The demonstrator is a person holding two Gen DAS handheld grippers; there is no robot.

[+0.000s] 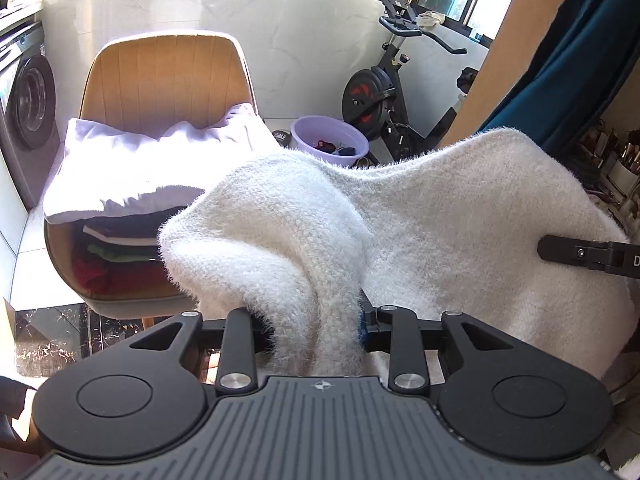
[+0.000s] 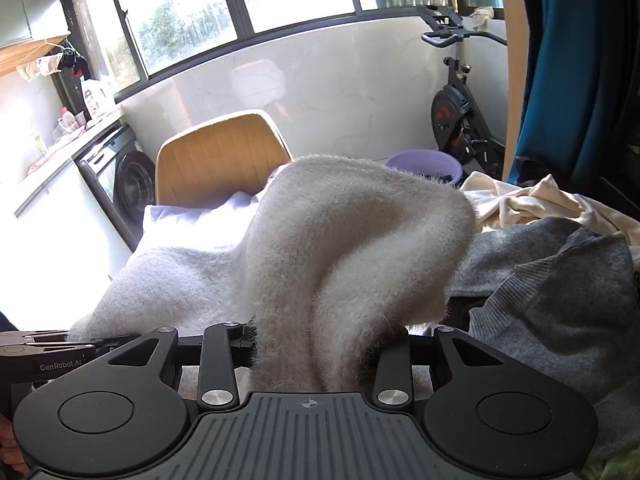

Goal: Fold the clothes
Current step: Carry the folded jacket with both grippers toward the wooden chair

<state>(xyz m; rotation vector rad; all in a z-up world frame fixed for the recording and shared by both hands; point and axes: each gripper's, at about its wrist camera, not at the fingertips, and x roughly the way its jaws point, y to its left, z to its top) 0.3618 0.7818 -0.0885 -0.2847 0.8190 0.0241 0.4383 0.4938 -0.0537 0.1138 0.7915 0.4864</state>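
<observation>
A fluffy white sweater (image 1: 420, 216) hangs in the air between my two grippers. My left gripper (image 1: 316, 316) is shut on a bunched fold of it, which drapes over the fingers and hides their tips. The right gripper's finger (image 1: 580, 254) shows at the right edge of the left wrist view, against the same sweater. In the right wrist view the fluffy white sweater (image 2: 340, 240) bulges up over my right gripper (image 2: 324, 340), which is shut on another fold. The left gripper (image 2: 60, 346) pokes in at the lower left there.
A tan chair (image 1: 168, 76) ahead holds a stack of folded clothes topped by a white piece (image 1: 152, 160). A purple basin (image 1: 330, 140), an exercise bike (image 1: 384, 96) and a washing machine (image 1: 28, 104) stand behind. A grey sweater (image 2: 560, 280) and cream garment (image 2: 540, 204) lie right.
</observation>
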